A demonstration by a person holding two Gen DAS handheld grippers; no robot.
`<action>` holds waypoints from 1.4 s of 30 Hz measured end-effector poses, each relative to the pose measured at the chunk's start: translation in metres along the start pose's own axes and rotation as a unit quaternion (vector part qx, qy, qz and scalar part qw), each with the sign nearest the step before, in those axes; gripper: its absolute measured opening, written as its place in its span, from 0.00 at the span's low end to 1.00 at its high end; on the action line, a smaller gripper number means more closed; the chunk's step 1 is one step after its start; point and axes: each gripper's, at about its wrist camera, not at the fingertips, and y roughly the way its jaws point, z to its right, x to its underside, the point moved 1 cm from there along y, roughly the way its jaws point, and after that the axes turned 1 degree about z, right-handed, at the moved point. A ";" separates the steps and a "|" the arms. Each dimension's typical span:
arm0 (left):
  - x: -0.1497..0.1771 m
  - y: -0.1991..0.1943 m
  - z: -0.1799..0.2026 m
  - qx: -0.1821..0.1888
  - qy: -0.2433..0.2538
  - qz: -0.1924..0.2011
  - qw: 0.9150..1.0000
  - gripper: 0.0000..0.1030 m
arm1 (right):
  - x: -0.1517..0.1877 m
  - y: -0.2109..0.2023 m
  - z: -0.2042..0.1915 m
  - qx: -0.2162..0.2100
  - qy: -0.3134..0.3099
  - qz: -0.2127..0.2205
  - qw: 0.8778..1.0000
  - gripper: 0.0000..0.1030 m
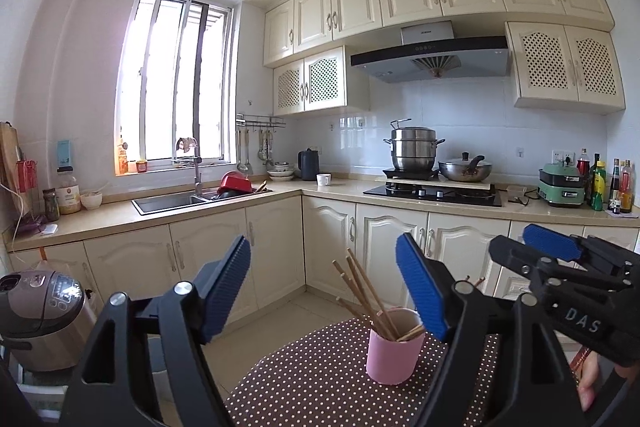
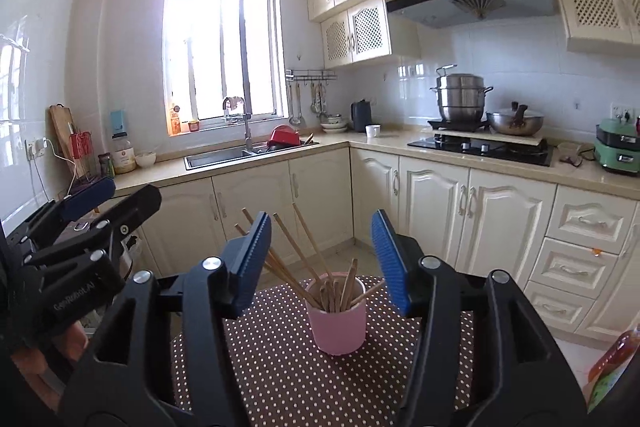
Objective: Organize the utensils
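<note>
Looking forward from the left wrist, the left hand-held gripper [image 1: 323,293] had its blue pads spread wide with nothing between them. Beyond them, a pink cup [image 1: 394,347] stood upright on a brown, white-dotted worktop [image 1: 312,387], holding a bundle of wooden chopsticks [image 1: 366,291] that leaned up and to the left. The right hand-held gripper [image 1: 548,247] entered from the right edge; from this angle it was hard to judge how far its jaws stood apart. Behind lay a kitchen with cream cabinets [image 1: 276,247], a sink [image 1: 172,203] and a steel pot [image 1: 414,149] on the stove.

From the right wrist, the right hand-held gripper [image 2: 322,259] also had its jaws apart and empty. The pink cup [image 2: 339,323] sat between and beyond its pads, untouched, the chopsticks [image 2: 312,251] fanning out of its mouth. The left hand-held gripper [image 2: 92,193] showed at the left edge.
</note>
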 end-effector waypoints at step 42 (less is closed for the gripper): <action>0.008 -0.195 -0.013 -0.005 -0.001 0.028 1.000 0.81 | 0.036 -0.186 -0.074 0.068 -0.053 0.106 0.991 0.93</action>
